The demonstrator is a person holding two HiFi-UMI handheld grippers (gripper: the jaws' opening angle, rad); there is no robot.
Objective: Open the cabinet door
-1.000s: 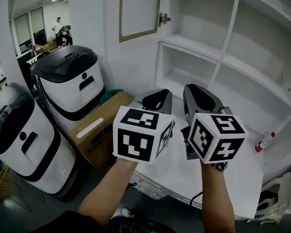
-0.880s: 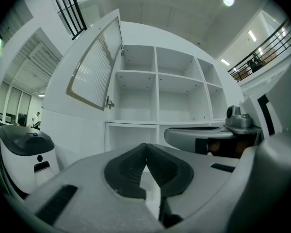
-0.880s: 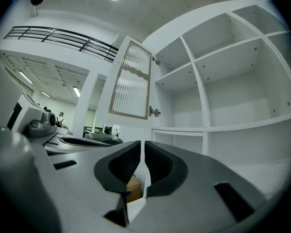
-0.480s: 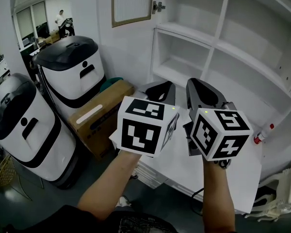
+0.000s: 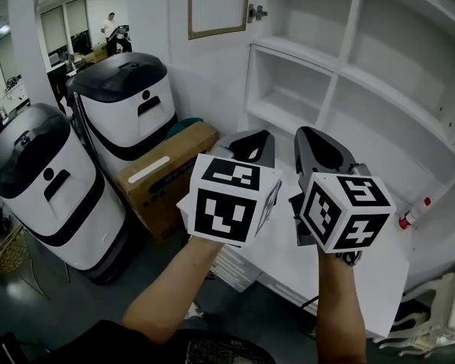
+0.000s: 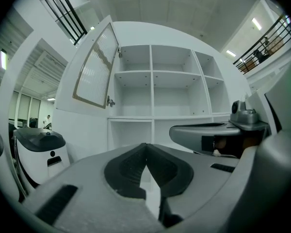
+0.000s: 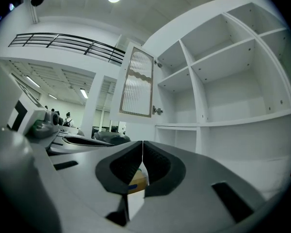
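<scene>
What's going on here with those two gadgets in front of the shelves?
A person holds a tool in each hand over a white counter, facing a white cabinet. The cabinet door already stands swung open at the upper left. The left gripper and the right gripper are both shut with nothing in them, short of the door and shelves.

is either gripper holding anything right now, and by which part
Nothing is held. The left gripper and the right gripper both have their jaws together with nothing between them, apart from the open cabinet door.
</scene>
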